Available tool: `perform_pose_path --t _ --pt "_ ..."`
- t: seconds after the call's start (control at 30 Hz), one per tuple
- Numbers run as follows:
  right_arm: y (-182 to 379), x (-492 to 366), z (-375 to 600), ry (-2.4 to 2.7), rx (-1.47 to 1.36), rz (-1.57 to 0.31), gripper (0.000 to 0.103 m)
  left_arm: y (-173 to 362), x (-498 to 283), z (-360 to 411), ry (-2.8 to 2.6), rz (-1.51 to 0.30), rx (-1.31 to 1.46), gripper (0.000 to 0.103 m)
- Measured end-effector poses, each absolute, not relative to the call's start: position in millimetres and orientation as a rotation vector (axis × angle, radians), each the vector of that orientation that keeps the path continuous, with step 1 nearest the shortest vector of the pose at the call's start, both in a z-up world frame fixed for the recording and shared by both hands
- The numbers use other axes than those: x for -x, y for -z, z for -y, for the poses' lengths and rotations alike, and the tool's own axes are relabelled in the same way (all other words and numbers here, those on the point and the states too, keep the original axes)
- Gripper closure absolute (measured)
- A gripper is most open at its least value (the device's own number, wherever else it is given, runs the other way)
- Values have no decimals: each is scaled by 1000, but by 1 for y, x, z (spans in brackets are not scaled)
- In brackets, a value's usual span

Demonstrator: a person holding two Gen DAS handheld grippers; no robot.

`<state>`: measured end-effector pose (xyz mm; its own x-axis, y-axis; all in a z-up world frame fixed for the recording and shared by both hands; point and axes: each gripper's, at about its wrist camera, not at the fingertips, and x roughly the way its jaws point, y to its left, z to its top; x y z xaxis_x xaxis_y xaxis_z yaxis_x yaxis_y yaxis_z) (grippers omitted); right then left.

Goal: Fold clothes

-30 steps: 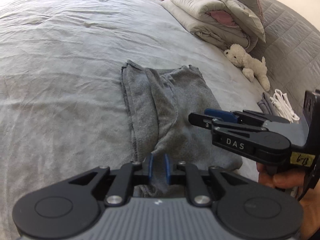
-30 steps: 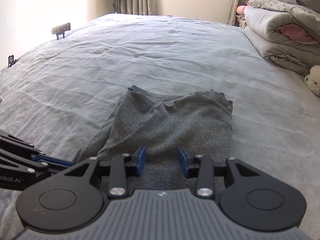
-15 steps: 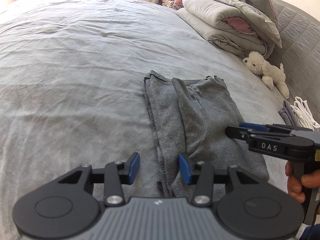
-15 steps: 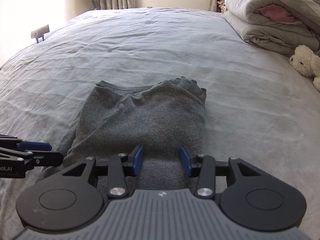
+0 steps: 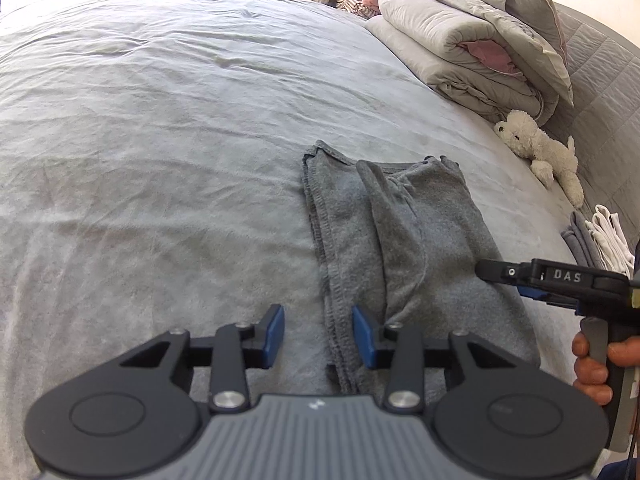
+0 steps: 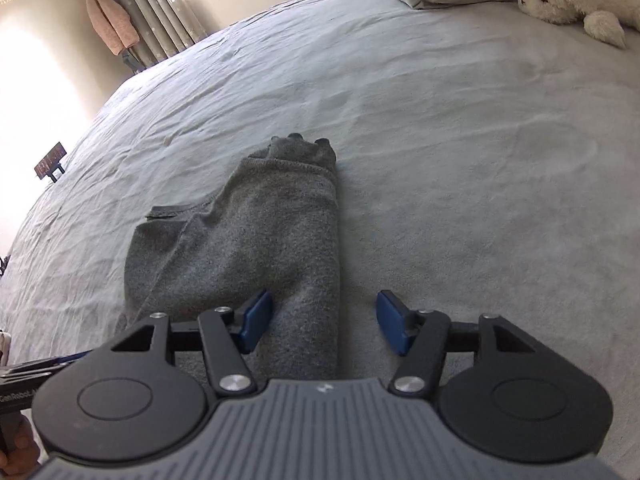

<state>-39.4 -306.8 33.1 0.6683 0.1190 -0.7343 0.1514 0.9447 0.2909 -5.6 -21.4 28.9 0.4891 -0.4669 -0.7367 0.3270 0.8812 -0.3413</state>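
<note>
Grey knit garment (image 5: 404, 248) folded lengthwise w/ rumpled overlap; left claw (image 5: 318, 336) open, right claw (image 6: 325, 322) opening, both empty.

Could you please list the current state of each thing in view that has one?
Grey garment: folded lengthwise, flat on the bed.
Left gripper: open, holding nothing.
Right gripper: jaws opening, garment edge between them.
Duvet: folded, piled.
Plush toy: lying down.
</note>
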Motion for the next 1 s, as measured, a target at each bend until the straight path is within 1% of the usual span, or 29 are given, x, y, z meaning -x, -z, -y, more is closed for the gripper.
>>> perform_pose_path --t 0.03,0.07,0.1,0.13,0.17,0.37,0.73,0.83,1.0 --pt "-35 39 301 13 -302 -837 44 -29 6 21 484 -945 163 63" --pt "-39 40 299 -5 -292 -833 50 -30 5 21 482 -948 164 63" --pt "-42 40 301 -21 -308 -827 51 -31 5 21 481 -952 167 63" --pt "-44 41 304 -23 -325 -816 50 -32 5 21 480 -955 169 63" --pt "-45 40 307 -12 -331 -802 45 -33 5 21 480 -957 171 63" --pt "-38 6 322 -18 -396 -782 45 -34 5 23 483 -961 147 63" --pt "-27 -55 328 61 -320 -782 45 -33 6 25 490 -967 123 63" --pt "-32 -58 331 122 -323 -764 45 -33 7 26 493 -967 114 63" --pt "-53 -33 327 103 -333 -754 45 -35 6 23 493 -983 138 63"
